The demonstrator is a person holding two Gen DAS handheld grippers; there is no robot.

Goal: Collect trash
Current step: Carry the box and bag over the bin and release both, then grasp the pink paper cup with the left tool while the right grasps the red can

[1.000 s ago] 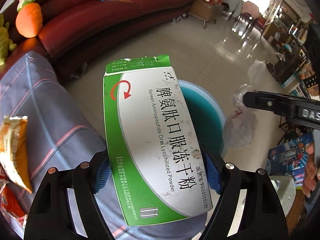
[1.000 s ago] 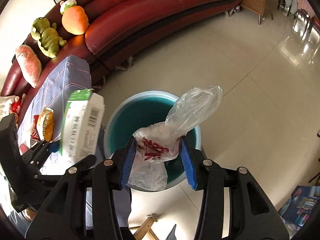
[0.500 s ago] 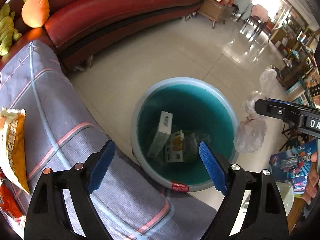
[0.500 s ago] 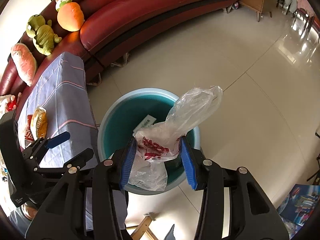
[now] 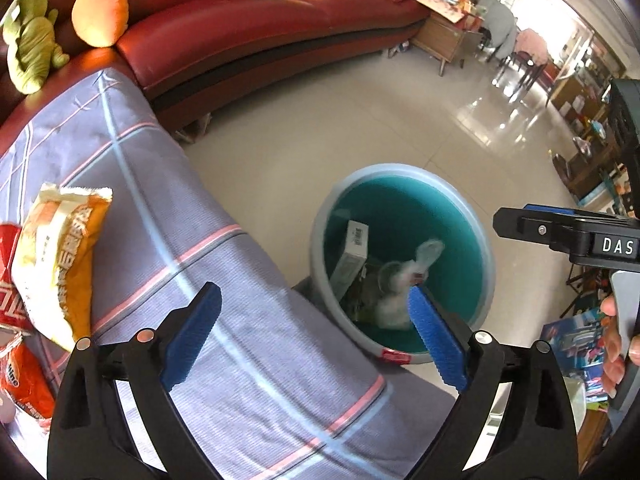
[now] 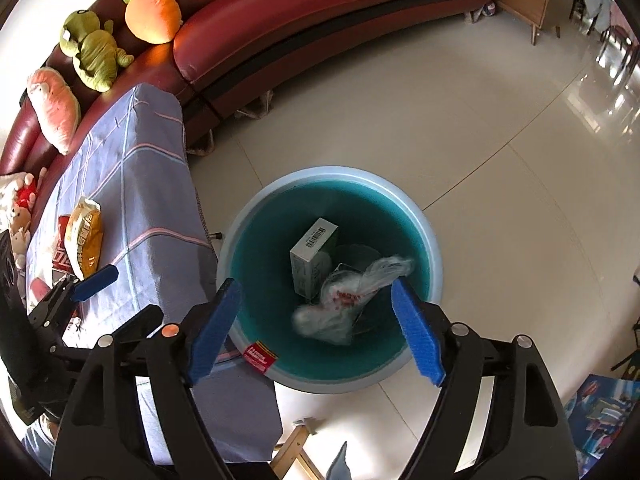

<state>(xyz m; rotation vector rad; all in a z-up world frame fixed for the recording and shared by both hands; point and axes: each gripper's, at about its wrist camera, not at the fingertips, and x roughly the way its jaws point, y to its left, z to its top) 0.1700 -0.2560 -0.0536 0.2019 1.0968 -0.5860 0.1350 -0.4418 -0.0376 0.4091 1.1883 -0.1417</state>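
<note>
A teal bin (image 6: 424, 236) stands on the tiled floor; it also shows in the left wrist view (image 5: 476, 240). Inside lie a white medicine box (image 6: 310, 252) and a clear plastic bag (image 6: 348, 300) with red print, blurred as it drops; both show in the left wrist view, the box (image 5: 352, 256) and the bag (image 5: 404, 280). My right gripper (image 6: 316, 328) is open and empty above the bin. My left gripper (image 5: 312, 336) is open and empty over the edge of the cloth-covered table (image 5: 140, 184). An orange snack bag (image 5: 60, 256) and red wrappers (image 5: 16, 364) lie on the cloth.
A red sofa (image 5: 248, 36) curves behind, with plush toys (image 6: 120, 12) on it. A wooden side table (image 6: 532, 4) stands far right. Boxes and clutter (image 5: 580, 344) lie at the right. The right gripper's body (image 5: 568, 236) shows at the left view's right edge.
My left gripper let go of the medicine box, which fell into the bin, and moved left over the table. My right gripper opened and the plastic bag dropped into the bin.
</note>
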